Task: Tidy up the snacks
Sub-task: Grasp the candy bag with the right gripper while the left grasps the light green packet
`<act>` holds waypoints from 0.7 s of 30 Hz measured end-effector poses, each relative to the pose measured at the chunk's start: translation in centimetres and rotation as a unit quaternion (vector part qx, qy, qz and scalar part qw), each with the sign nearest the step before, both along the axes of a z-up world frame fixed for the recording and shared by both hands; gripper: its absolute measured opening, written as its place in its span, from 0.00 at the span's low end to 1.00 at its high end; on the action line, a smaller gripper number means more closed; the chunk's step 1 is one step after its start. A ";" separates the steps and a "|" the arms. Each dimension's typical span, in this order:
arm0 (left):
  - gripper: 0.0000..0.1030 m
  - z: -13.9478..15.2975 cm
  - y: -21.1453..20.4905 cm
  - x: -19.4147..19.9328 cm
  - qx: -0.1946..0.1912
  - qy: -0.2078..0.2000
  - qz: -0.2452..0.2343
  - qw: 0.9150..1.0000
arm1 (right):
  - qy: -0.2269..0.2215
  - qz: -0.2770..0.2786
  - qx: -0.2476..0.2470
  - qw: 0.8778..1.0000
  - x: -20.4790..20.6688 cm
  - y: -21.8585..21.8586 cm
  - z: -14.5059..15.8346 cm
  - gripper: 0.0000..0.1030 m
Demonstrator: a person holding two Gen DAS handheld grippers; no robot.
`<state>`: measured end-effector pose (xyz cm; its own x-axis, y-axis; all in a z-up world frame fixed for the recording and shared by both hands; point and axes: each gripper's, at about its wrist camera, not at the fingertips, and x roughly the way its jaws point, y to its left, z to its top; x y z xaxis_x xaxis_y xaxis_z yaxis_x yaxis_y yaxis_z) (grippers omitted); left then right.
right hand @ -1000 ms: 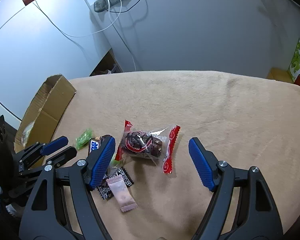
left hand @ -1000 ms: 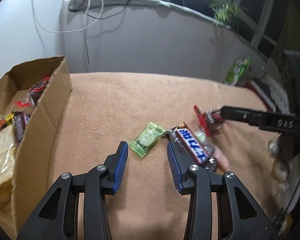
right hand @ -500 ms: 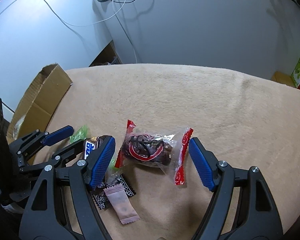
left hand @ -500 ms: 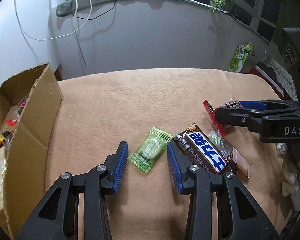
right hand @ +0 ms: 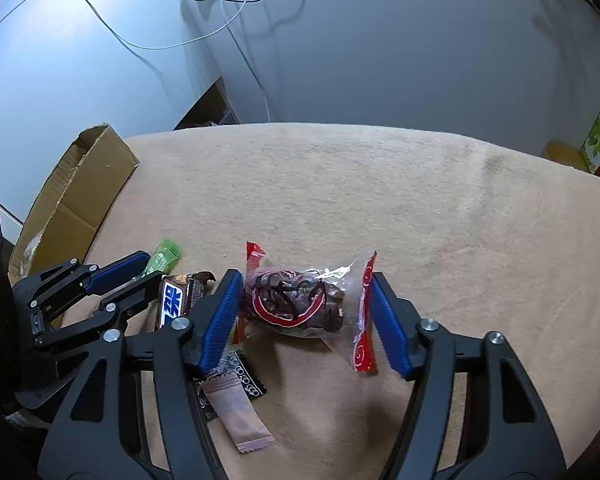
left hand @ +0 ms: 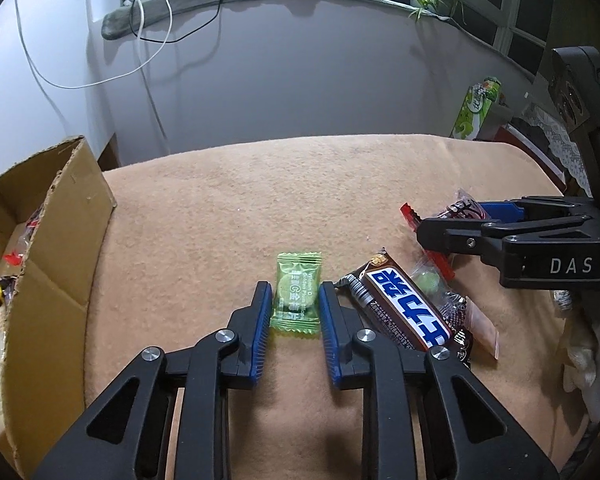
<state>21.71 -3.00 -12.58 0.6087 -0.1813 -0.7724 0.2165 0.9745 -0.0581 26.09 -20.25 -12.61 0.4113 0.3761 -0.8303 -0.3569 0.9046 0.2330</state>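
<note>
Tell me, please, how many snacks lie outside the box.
6: green candy nearest the box, chocolate bar beside it, red-ended bag farthest, clear, black, pink packets under the bar; others may hide.

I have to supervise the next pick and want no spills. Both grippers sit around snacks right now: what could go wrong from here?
1. The left gripper is shut on the thin green candy; the flat wrapper may crumple or slip when lifted.
2. The right gripper is closing around the red-edged bag; its loose film may fold and slide out.
3. The chocolate bar lies against the left gripper's finger and could get dragged along toward the cardboard box.
</note>
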 end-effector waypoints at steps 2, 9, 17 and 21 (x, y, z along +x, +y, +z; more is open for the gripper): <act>0.21 0.0 0.1 0.0 -0.001 0.000 0.001 1.000 | 0.000 -0.001 0.002 1.000 0.0 -0.2 0.0 0.59; 0.21 0.1 0.2 -0.1 -0.004 -0.002 0.006 1.000 | -0.001 -0.009 0.015 1.000 -0.3 -0.8 0.2 0.56; 0.21 0.3 0.5 -0.5 -0.008 -0.005 0.012 1.000 | -0.010 -0.018 0.019 1.000 -1.1 -2.3 1.1 0.55; 0.21 0.4 0.5 -0.7 -0.011 -0.005 0.013 1.000 | -0.013 -0.023 0.017 1.000 -1.4 -2.6 1.3 0.55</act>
